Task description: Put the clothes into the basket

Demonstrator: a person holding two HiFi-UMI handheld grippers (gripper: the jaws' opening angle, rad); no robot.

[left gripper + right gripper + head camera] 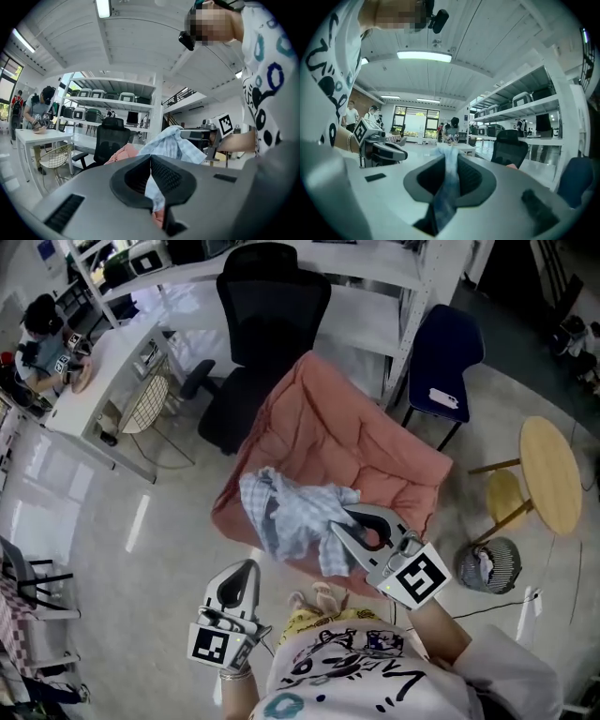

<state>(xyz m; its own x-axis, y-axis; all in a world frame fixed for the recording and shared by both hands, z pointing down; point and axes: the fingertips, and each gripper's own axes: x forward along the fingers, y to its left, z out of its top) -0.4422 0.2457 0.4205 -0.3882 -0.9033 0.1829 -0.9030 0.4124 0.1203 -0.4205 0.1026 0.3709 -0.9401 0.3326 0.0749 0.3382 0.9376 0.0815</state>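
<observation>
Well, the biggest thing before my claws is the salmon-pink quilt (375, 446), spread over a low seat just beyond the tips of my right claw (339, 521); whatever it covers is hidden. Past the quilt stands a black office chair (267, 306). Farther out on the right claw's outer side is a navy chair (448, 352), with a small white item on its seat that I cannot identify. A round wooden table (551, 474) is also out on that side.

My white T-shirt (356, 667) sits behind both claws. Its black lettering is upside down and cut off at the frame edge, so I cannot read it.

The blue checked shirt (286, 512) hangs from my right claw, whose jaws are clamped on a fold of it. The cloth bunches ahead of the tips, over the quilt's near edge, and whether it touches the quilt I cannot tell.

A dark wire basket (506, 554) stands on the floor just outside my right claw's marker cube (419, 576), apart from the shirt. It holds something pale I cannot make out.

My left claw (247, 565) is beside and below the shirt, with its jaw tips together on nothing. The cubes show only black-and-white square patterns, no words.
</observation>
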